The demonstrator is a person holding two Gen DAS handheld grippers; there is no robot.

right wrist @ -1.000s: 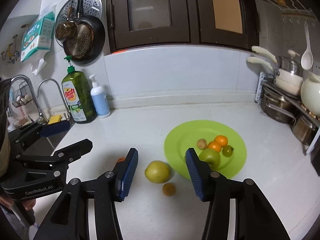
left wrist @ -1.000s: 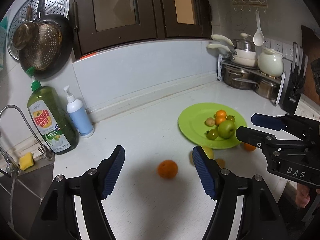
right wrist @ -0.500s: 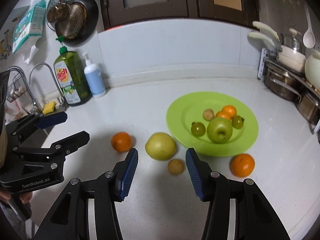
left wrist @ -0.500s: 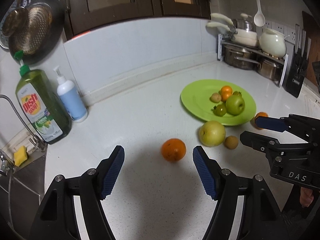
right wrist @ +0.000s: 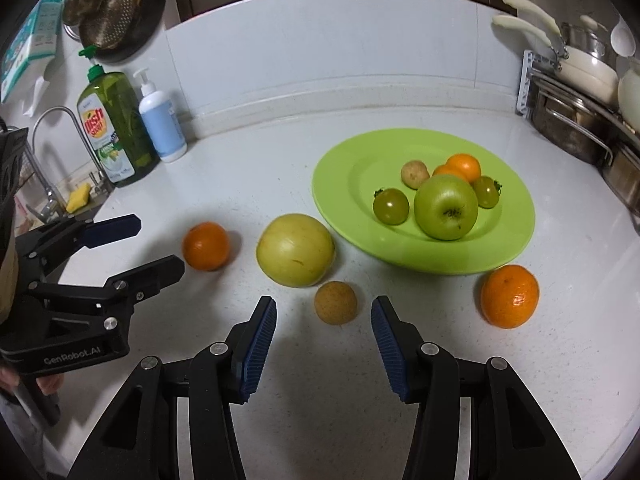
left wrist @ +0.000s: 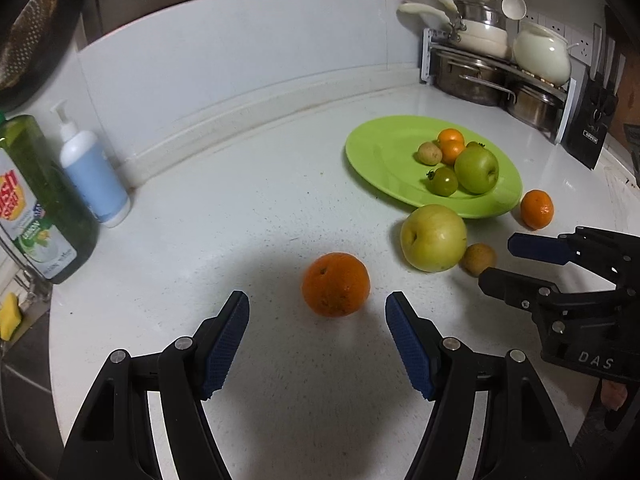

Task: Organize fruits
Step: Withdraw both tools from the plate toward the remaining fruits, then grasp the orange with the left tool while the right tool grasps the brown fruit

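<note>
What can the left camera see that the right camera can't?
Only the left wrist view shows the knife block and a hanging white spoon. Only the right wrist view shows the tap and a blue-and-white box on the wall. Both share the green plate, the dish soap and the loose fruit on the counter.

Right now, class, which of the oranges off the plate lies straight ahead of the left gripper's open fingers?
The orange alone left of the big yellow apple, ahead of the left gripper. The other loose orange lies beside the green plate.
</note>
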